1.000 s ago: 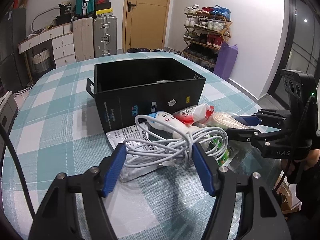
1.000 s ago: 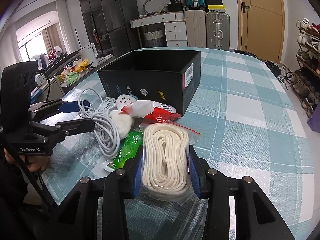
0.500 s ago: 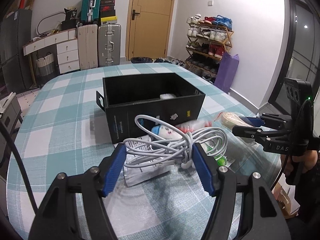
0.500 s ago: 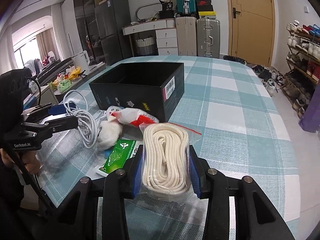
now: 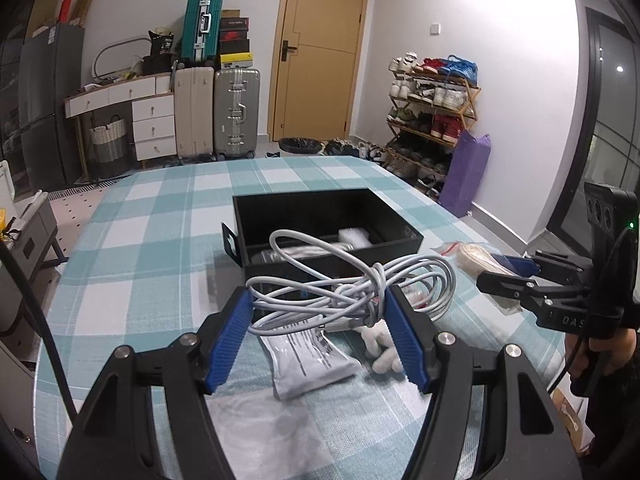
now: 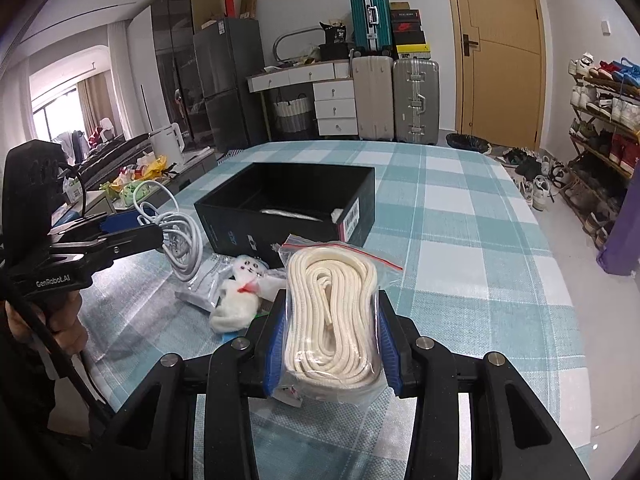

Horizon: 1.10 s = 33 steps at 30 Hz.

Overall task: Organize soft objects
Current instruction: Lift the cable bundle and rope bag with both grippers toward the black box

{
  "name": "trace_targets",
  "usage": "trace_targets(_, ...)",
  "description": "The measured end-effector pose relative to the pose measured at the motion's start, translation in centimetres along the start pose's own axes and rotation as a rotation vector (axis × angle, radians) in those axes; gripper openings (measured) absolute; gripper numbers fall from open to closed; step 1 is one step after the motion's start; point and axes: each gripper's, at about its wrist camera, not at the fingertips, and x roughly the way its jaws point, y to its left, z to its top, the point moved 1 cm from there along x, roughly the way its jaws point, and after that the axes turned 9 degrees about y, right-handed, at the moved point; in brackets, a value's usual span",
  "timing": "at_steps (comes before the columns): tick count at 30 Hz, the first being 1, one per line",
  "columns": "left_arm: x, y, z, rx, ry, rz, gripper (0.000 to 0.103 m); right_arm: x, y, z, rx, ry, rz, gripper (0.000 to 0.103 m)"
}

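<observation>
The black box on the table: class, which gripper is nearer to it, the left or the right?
Probably left. The left gripper, holding the white cable, hangs just before the black box; the right gripper, holding the bagged rope, sits farther back.

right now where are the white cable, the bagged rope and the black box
white cable (image 5: 344, 292), left wrist view, on the knotted middle of the bundle
bagged rope (image 6: 332, 320), right wrist view, on the coil's centre
black box (image 6: 256, 240), right wrist view, on its front wall

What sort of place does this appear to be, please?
Probably a lived-in home: a wooden shoe rack full of trainers beside a tan door, upright hard-shell suitcases, and a teal checked tablecloth.
</observation>
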Motion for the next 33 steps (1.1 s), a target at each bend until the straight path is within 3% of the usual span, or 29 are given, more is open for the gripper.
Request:
trace_targets(15,-0.3,1.1,2.8,-0.032,-0.043,0.042,0.067,-1.5,1.2,2.8,-0.006,-0.075,0.027,0.040)
trace_targets(33,0.8,1.8,5.4,-0.033,-0.055,0.074,0.067,-1.3,1.8,6.7,-0.012,-0.101,0.047,0.040)
